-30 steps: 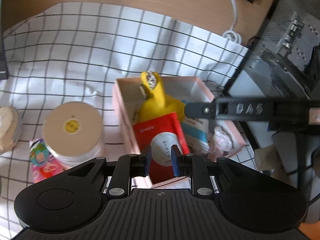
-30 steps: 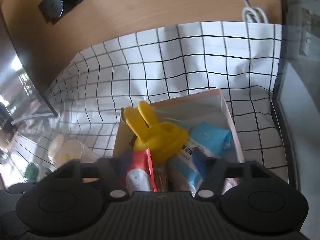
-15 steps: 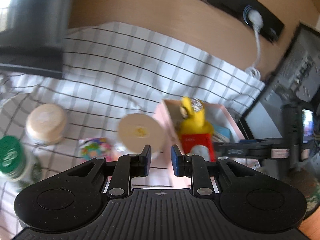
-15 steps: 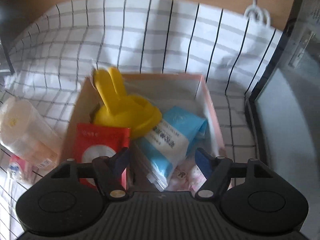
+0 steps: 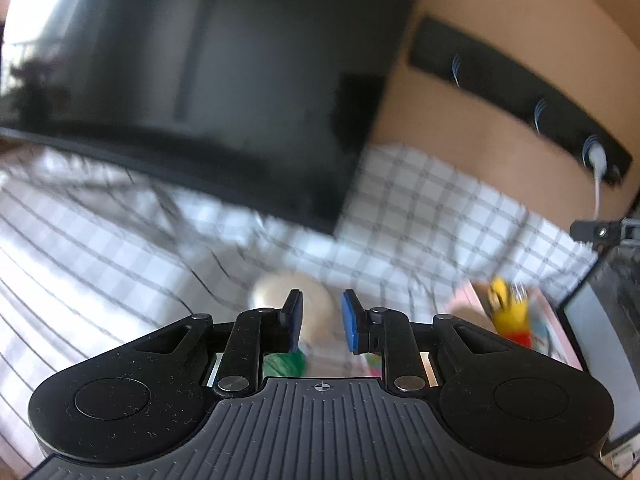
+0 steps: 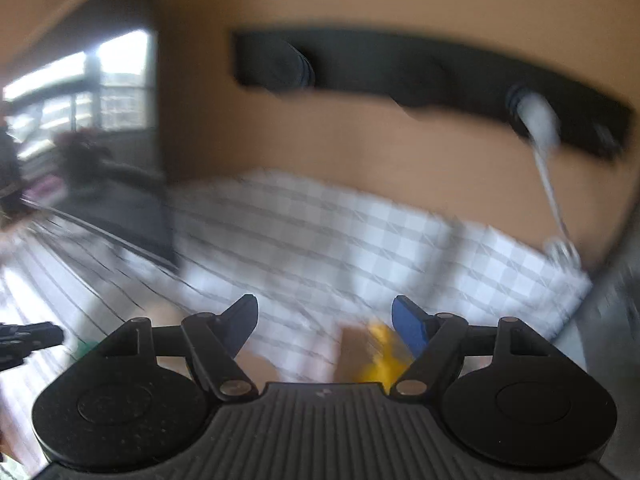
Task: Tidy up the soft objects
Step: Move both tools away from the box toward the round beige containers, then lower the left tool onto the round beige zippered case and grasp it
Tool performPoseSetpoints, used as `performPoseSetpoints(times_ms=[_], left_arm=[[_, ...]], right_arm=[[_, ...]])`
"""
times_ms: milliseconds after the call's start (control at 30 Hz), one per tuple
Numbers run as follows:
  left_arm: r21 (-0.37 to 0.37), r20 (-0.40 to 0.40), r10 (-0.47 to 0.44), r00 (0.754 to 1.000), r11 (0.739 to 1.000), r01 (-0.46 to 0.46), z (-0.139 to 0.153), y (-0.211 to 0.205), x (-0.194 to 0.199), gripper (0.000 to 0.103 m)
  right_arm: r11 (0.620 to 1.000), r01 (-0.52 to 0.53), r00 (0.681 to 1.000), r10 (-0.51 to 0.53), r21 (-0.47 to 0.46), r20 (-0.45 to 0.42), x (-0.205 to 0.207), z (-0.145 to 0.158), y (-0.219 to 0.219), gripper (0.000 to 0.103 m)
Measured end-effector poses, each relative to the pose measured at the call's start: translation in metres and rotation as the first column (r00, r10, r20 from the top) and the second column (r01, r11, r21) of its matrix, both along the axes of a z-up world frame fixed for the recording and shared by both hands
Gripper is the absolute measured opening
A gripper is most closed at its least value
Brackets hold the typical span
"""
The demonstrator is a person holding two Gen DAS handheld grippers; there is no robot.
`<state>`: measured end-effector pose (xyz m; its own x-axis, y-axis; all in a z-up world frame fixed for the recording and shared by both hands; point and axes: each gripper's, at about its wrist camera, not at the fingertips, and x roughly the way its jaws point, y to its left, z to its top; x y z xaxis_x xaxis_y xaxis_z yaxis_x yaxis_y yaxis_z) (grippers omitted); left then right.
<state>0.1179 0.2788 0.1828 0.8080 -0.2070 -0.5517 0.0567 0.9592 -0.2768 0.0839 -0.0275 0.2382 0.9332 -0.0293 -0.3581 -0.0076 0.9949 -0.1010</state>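
Both views are blurred by motion. The pink box (image 5: 464, 300) sits low at the right of the left wrist view, with the yellow soft toy (image 5: 506, 312) and a red packet (image 5: 520, 337) in it. My left gripper (image 5: 320, 326) is raised well left of the box, its jaws a narrow gap apart and empty. My right gripper (image 6: 324, 326) is wide open and empty, above the box (image 6: 352, 354) and the yellow toy (image 6: 380, 356), which show low between its fingers.
A checked cloth (image 5: 420, 216) covers the table. A dark monitor (image 5: 200, 80) stands at the back left. A black power strip (image 5: 520, 108) with a white plug is on the wooden wall. A cream round container (image 5: 280, 300) and a green lid (image 5: 284, 364) lie below my left gripper.
Both grippers have lifted and tilted up away from the box, which has dropped low in both views. The left gripper swung left. The right gripper has stayed wide open.
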Motion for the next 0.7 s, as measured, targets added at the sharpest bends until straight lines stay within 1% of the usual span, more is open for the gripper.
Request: performPoseSetpoints(times_ms=[67,100,167,233,300,333,400,467,533,600,700], left_arm=[[0.005,0.015,-0.001,1.0,1.0,0.001,0.013,0.017,0.003,0.024],[0.008,0.015,-0.01,1.0,1.0,0.01,0.018,0.024,0.004,0.024],[0.015,-0.004,-0.037,0.999,0.999,0.037,0.025,0.038,0.011,0.024],[0.008,-0.038,-0.065,0.997,0.998,0.066,0.027,0.05,0.022,0.024],[-0.027,-0.075,-0.104,0.992,0.994,0.102,0.03,0.061,0.039,0.024],[-0.044,-0.084,-0.121,0.989,0.992,0.118,0.031,0.067,0.045,0.024],[-0.084,-0.1,-0.158,0.982,0.985,0.15,0.036,0.079,0.061,0.024],[-0.117,-0.113,-0.178,0.977,0.979,0.165,0.036,0.089,0.077,0.024],[-0.128,-0.129,-0.181,0.975,0.978,0.165,0.027,0.093,0.088,0.024],[-0.162,-0.172,-0.191,0.966,0.973,0.164,0.005,0.094,0.101,0.024],[-0.203,-0.253,-0.218,0.943,0.965,0.168,-0.033,0.093,0.119,0.024]], right_arm=[[0.997,-0.068,0.998,0.067,0.045,0.017,0.003,0.028,0.023,0.075],[0.994,-0.091,0.996,0.09,0.066,0.02,0.004,0.037,0.031,0.076],[0.983,-0.142,0.99,0.142,0.119,0.012,0.011,0.055,0.046,0.081],[0.975,-0.163,0.985,0.168,0.153,-0.023,0.023,0.064,0.057,0.082],[0.977,-0.159,0.984,0.168,0.14,-0.058,0.035,0.068,0.069,0.082],[0.981,-0.155,0.984,0.164,0.115,-0.071,0.043,0.069,0.077,0.082],[0.986,-0.146,0.985,0.152,0.084,-0.076,0.053,0.071,0.087,0.082],[0.984,-0.15,0.984,0.158,0.098,-0.086,0.061,0.066,0.094,0.082],[0.981,-0.159,0.979,0.172,0.113,-0.111,0.071,0.055,0.096,0.082],[0.983,-0.154,0.973,0.169,0.099,-0.157,0.085,0.036,0.097,0.082],[0.989,-0.127,0.962,0.142,0.079,-0.233,0.116,0.008,0.1,0.082]])
